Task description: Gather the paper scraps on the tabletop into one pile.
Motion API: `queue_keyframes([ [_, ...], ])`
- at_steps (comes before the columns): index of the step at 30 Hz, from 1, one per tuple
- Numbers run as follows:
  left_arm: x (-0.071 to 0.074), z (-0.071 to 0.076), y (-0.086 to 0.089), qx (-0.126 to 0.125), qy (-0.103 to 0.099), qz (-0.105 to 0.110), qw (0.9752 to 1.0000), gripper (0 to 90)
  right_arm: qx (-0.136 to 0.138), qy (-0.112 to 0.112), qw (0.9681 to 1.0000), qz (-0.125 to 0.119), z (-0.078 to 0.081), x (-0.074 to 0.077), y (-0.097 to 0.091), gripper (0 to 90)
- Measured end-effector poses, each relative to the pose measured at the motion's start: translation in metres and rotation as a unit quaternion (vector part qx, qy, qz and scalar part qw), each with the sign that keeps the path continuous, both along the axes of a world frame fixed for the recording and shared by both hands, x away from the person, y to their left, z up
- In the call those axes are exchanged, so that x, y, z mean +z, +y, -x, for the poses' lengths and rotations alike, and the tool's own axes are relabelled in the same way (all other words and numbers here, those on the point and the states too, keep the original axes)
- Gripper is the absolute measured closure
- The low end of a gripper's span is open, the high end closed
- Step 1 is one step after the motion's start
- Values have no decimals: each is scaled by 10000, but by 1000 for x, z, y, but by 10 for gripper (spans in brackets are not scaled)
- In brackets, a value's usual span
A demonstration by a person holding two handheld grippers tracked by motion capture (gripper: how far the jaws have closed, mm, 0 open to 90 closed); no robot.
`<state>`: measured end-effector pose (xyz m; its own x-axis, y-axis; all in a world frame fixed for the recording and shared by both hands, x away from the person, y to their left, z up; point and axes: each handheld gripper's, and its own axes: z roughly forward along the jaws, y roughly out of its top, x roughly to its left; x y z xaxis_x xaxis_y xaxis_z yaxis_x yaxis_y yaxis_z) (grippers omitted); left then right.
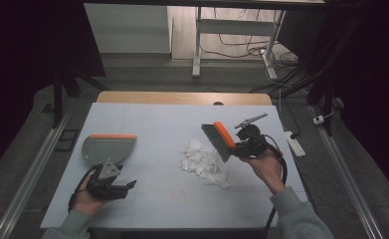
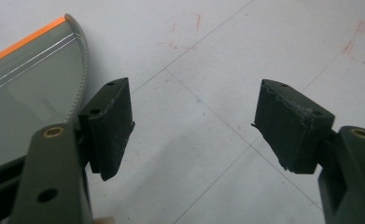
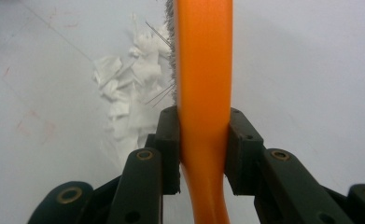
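Above the table, in the high view, a brush is held raised over paper scraps by the right gripper; the left gripper is rested beside a dustpan. Along the left gripper view, jaws are seen apart, empty, the dustpan's ribbed edge close by. Along the right gripper view, jaws are seen clamped on the orange handle, bristles bordering the scraps.

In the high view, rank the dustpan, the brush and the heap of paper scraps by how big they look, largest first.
1. dustpan, the widest.
2. heap of paper scraps, close behind; it could swap with the dustpan.
3. brush, clamped in the right gripper; it is lifted toward the camera, so it may look bigger than it is.
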<state>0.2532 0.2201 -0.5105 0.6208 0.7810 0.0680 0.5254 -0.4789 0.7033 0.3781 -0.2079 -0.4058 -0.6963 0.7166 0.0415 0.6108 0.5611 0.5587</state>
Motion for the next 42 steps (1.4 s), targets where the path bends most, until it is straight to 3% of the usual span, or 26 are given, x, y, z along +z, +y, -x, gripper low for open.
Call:
queue_keyframes([
  [4,0,0,0,5,-3,0,10000,286,303,86,9995,57,14,3,-13,699],
  [7,0,0,-1,13,10,-6,10000,286,810,237,9959,328,28,-6,-15,699],
  [12,0,-1,-2,9,16,-19,10000,286,1526,424,9835,877,51,-23,-3,699],
  [15,0,-1,-2,3,11,-31,10000,286,1792,364,9767,1122,53,-34,8,699],
  [17,0,0,-2,6,5,-32,10000,286,1862,310,9739,1259,49,-42,16,699],
  [21,0,0,-1,22,15,-26,10000,286,1778,30,9756,1291,33,-45,28,699],
  [25,0,0,-1,4,18,-40,10000,286,1612,-61,9823,949,14,-42,31,699],
  [28,-1,-1,0,1,21,-14,10000,285,1570,-193,9852,652,14,-30,29,699],
  [34,-1,-1,-2,-29,23,-45,10000,285,1307,-506,9897,296,17,-5,16,699],
  [38,-1,-1,-2,-14,11,-40,10000,285,1141,-561,9914,314,16,-2,12,699],
  [42,-1,-1,-2,-12,9,-39,10000,285,920,-568,9940,137,14,-6,4,699],
])
